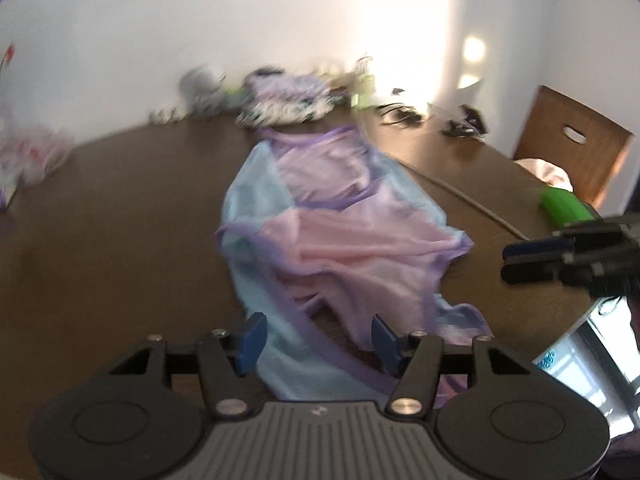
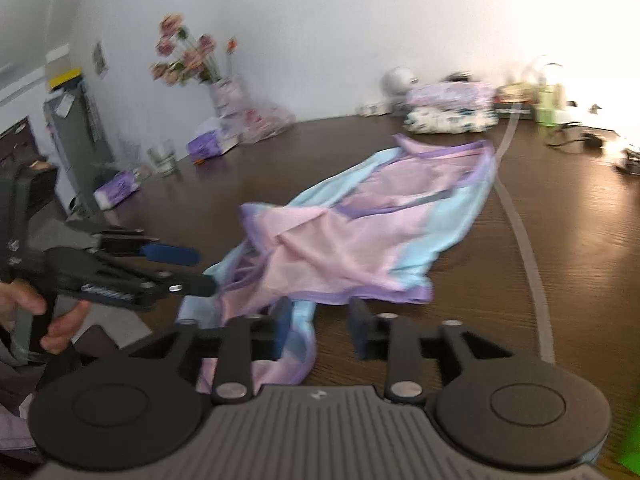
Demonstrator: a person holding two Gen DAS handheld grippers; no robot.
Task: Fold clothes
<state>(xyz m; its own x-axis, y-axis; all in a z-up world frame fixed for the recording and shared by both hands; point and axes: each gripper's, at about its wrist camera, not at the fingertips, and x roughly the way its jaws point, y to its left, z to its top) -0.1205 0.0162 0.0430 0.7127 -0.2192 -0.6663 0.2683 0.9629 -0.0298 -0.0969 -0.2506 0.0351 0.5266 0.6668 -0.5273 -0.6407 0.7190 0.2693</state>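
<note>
Dark wood-grain surface [image 1: 120, 216], white wall behind. Left wrist view: thin, sheer garment [image 1: 340, 240] in pink, pale blue and lilac trim, crumpled lengthwise; left gripper [image 1: 316, 340] released, jaws straddling the near hem. Right wrist view: right gripper [image 2: 320, 330] jaws apart, hem [image 2: 300, 320] between, unpinched (some blur). Step: arranging before folding; next needs both hems pinched.
</note>
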